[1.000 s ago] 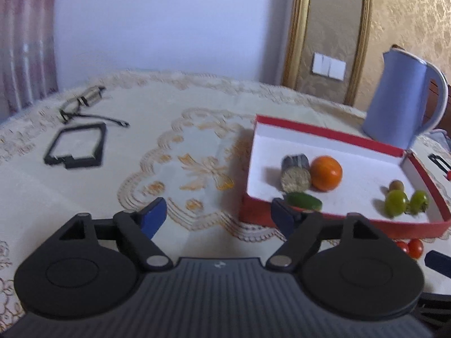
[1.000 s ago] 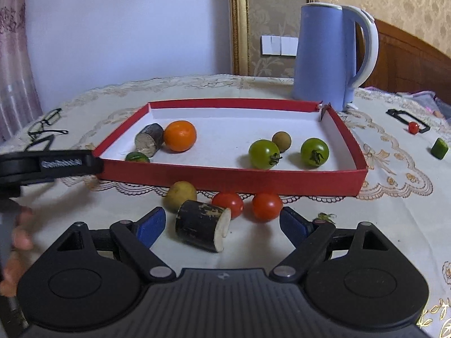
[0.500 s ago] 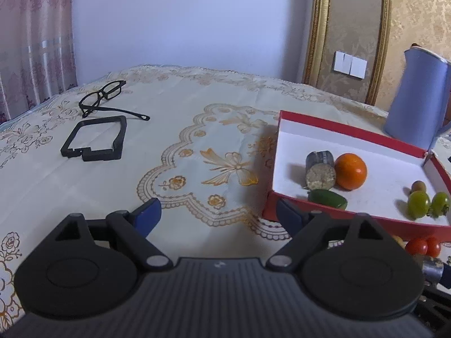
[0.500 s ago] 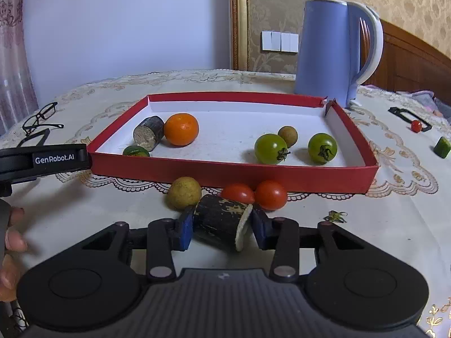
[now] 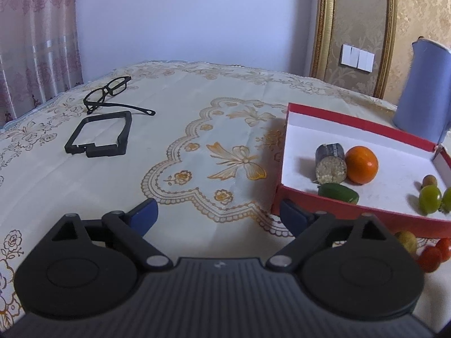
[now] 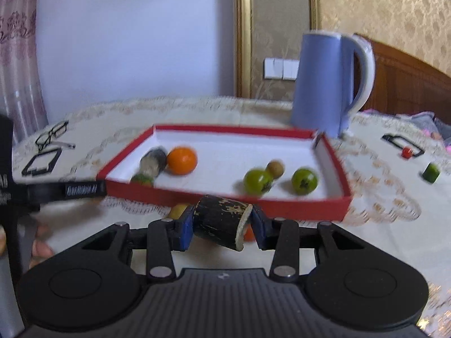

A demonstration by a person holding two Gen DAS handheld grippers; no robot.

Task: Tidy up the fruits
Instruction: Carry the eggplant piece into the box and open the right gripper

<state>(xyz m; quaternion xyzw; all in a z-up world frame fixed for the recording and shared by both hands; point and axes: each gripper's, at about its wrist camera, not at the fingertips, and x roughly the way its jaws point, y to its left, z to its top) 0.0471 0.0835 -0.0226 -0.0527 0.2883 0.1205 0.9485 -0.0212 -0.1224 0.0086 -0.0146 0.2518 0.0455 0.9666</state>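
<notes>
in my right hand-held gripper (image 6: 222, 225) i have the dark-skinned cylindrical sugarcane piece (image 6: 221, 224) clamped between the 2 blue pads (image 6: 186, 229), its pale cut end turned to the right and the piece tilted, held in front of the near wall of the shallow red cardboard tray with a white floor (image 6: 282, 209). the right view is blurred. inside that tray i see a second dark sugarcane stub (image 6: 153, 163) touching a round orange fruit (image 6: 181, 160) at the left end, a green piece (image 6: 142, 178) just in front of them by the near wall, and toward the right 2 green tomatoes (image 6: 258, 181) with a small brown round fruit (image 6: 275, 168) touching the left 1. a yellowish round fruit (image 6: 177, 211) peeks out beside my left pad, and something orange-red shows behind the held piece. my left hand-held gripper (image 5: 218, 214) is spread wide with nothing in it, hovering over the cream embroidered cloth on the counter (image 5: 169, 140), just left of the tray's corner. in its view 2 red cherry tomatoes (image 5: 431, 256) lie outside the tray, on the cloth. a pale blue electric kettle (image 6: 324, 84) stands behind the tray, black-framed eyeglasses (image 5: 108, 91) and a black rectangular plastic frame (image 5: 98, 135) lie far to the left, and a small green chunk (image 6: 431, 172) sits well off to the right.
</notes>
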